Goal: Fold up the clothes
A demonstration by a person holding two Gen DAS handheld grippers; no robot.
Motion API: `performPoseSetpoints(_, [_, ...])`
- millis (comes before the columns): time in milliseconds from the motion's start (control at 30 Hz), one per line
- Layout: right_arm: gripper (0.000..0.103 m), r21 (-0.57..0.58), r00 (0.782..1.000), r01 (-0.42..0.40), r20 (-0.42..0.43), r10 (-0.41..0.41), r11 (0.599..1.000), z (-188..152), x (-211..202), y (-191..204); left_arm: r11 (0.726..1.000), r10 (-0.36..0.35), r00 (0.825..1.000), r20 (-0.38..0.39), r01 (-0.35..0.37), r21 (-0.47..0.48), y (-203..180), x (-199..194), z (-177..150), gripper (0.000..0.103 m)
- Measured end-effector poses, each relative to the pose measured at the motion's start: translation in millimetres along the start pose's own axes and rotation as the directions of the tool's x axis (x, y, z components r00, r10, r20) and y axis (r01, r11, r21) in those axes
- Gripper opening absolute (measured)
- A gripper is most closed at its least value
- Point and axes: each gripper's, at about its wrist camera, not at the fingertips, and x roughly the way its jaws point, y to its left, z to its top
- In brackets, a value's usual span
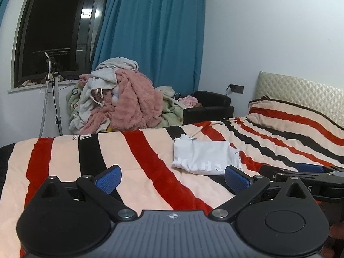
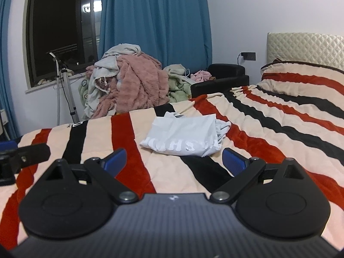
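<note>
A folded white T-shirt (image 1: 204, 157) with pale lettering lies on the striped bedspread (image 1: 139, 150), ahead of both grippers. My left gripper (image 1: 173, 178) is open, low over the bed, short of the shirt's near edge, nothing between its blue pads (image 1: 108, 179). In the right wrist view the same T-shirt (image 2: 185, 134) lies just beyond my right gripper (image 2: 174, 161), which is also open and holds nothing. The right gripper (image 1: 309, 172) shows at the right edge of the left wrist view; the left gripper's tip (image 2: 25, 154) shows at the left edge of the right wrist view.
A heap of pink, grey and green clothes (image 1: 120, 103) is piled beyond the far side of the bed. A black armchair (image 1: 210, 105), a stand with a hose (image 1: 54, 99), blue curtains (image 1: 154, 32), a dark window and a quilted headboard (image 1: 301, 94) surround the bed.
</note>
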Motion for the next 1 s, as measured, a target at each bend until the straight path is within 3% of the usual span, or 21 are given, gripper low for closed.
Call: performPoseSetpoints(1000, [0.097, 0.002, 1.0, 0.012, -0.004, -0.012, 1.0, 0.0, 0.2, -2.7, 1.0, 0.021, 1.0, 0.008, -0.021, -0.012, -1.5, -4.6, -5.8, 0.103])
